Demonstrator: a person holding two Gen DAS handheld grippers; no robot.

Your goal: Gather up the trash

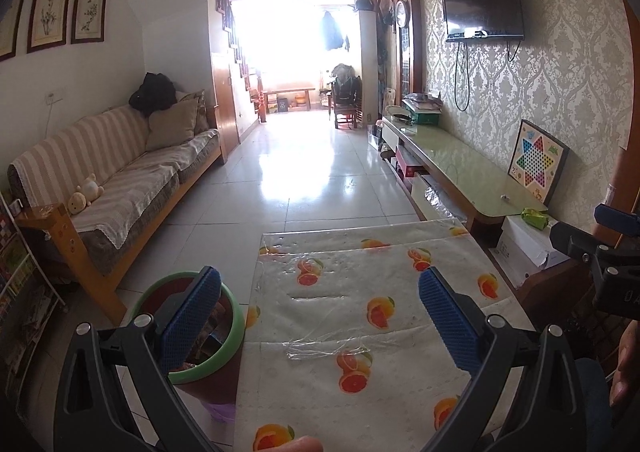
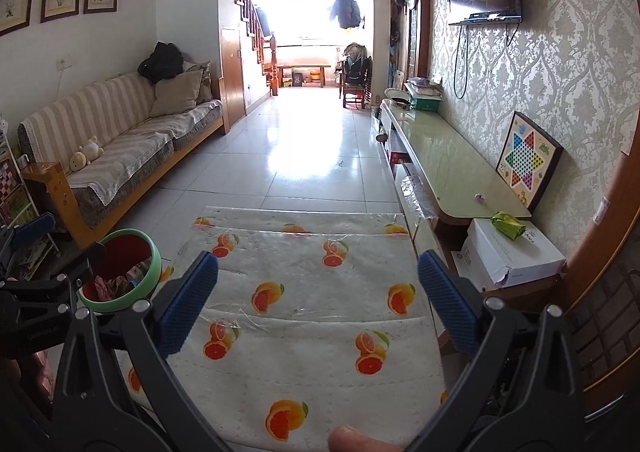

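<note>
A green-rimmed red trash bin (image 2: 120, 272) stands on the floor at the table's left side, with crumpled wrappers inside; in the left wrist view the bin (image 1: 224, 348) sits partly behind my left finger. The table (image 1: 360, 332) has an orange-print cloth under clear plastic. My left gripper (image 1: 320, 316) is open and empty above the table's left part. My right gripper (image 2: 318, 296) is open and empty above the table (image 2: 312, 332). A crumpled green wrapper (image 2: 508, 225) lies on a white box to the right; it also shows in the left wrist view (image 1: 534, 217).
A striped sofa (image 2: 120, 147) runs along the left wall. A long glass-topped TV cabinet (image 2: 452, 167) runs along the right wall, with a Chinese checkers board (image 2: 528, 159) leaning on it. The white box (image 2: 508, 256) sits at the table's right. Tiled floor stretches ahead.
</note>
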